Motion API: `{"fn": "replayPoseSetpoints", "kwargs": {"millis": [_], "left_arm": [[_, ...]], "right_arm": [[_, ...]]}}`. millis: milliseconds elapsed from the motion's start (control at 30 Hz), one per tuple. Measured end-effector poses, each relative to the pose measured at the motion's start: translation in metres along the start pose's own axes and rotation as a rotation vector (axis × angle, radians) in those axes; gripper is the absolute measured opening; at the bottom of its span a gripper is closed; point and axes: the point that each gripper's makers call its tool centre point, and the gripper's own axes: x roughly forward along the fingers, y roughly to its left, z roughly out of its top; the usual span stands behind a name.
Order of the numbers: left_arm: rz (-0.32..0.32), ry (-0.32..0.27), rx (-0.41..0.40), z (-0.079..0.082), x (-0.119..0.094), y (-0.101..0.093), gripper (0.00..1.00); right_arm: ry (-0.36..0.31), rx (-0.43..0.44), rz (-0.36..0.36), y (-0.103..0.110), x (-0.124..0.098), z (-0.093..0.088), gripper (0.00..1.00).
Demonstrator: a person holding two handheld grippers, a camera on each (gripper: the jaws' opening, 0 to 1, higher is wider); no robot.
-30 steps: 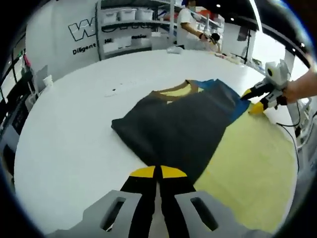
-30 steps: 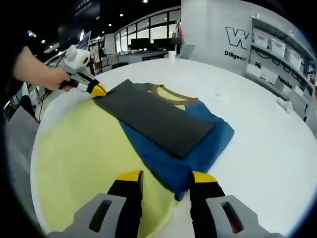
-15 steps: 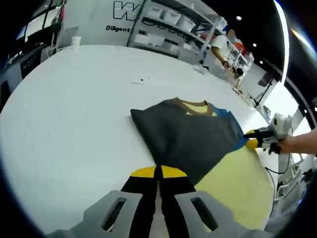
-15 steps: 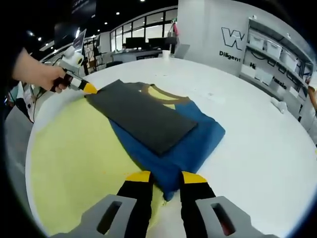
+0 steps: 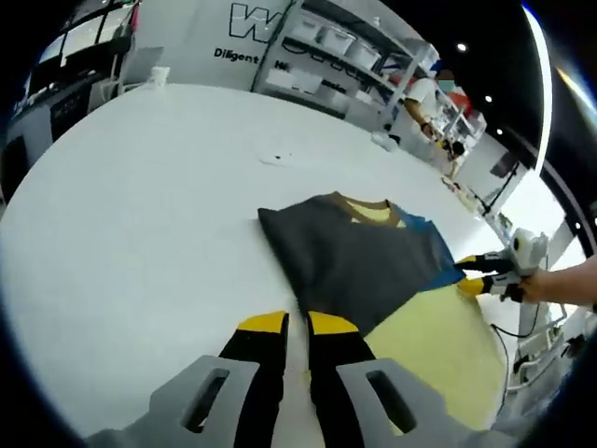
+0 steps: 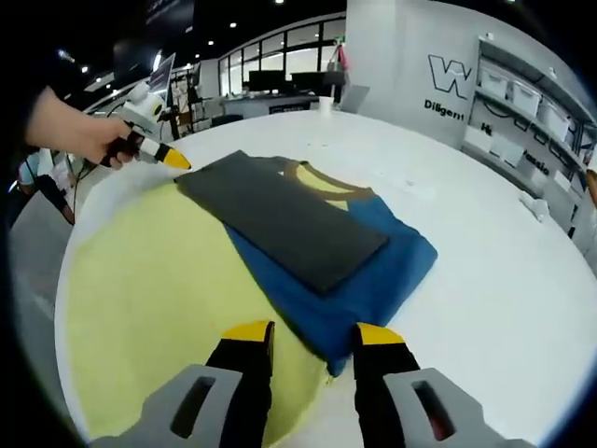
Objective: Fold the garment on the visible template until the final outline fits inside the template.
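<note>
**Both grippers off the cloth, fold half laid**

Jaws of the left gripper (image 5: 285, 323) stand slightly parted with nothing between them, their yellow tips just short of the near edge of the shirt (image 5: 359, 261). Jaws of the right gripper (image 6: 314, 331) are parted a little wider and also hold nothing; the blue corner of the shirt (image 6: 373, 280) lies just ahead of them, between the tips or just past, but not pinched as far as I can tell.

The shirt lies on a white table (image 5: 140, 205), partly over the yellow template (image 6: 159, 299). A dark grey panel (image 6: 280, 219) is folded flat across the blue body, with the tan collar (image 6: 322, 177) showing beyond it. In the right gripper view the blue part runs past the template's edge onto bare table on the right side. In the left gripper view the right gripper (image 5: 471, 273) sits at the far blue corner, held by a hand (image 5: 560, 285); in the right gripper view the left gripper (image 6: 173, 159) is near the grey panel's far corner, just apart from it.

My reading: one fold is down and both grippers have let go, so the step in hand is setting up the next fold. That likely calls for closing on the blue edge that overhangs the template and carrying it over onto the yellow, keeping the grey panel from sliding. The outline does not yet fit the template.
</note>
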Motion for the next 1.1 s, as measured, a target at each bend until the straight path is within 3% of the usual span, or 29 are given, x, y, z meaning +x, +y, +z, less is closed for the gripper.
{"fn": "replayPoseSetpoints", "kwargs": {"millis": [233, 467, 833, 1000, 1100], "left_arm": [[-0.031, 0.031, 0.066, -0.018, -0.019, -0.023, 0.08], [-0.037, 0.077, 0.104, -0.049, -0.039, -0.028, 0.11], [-0.066, 0.129, 0.149, -0.09, -0.075, -0.05, 0.16], [-0.084, 0.2, 0.173, -0.122, -0.09, -0.061, 0.19], [-0.095, 0.234, 0.274, -0.137, -0.099, -0.065, 0.19]], "right_arm": [[0.027, 0.002, 0.011, 0.005, -0.01, -0.012, 0.32], [0.037, 0.009, 0.018, 0.012, -0.029, -0.021, 0.3], [0.014, 0.025, 0.049, 0.046, -0.063, -0.042, 0.3], [0.006, 0.008, 0.098, 0.07, -0.086, -0.058, 0.31], [0.01, -0.024, 0.122, 0.083, -0.102, -0.07, 0.29]]}}
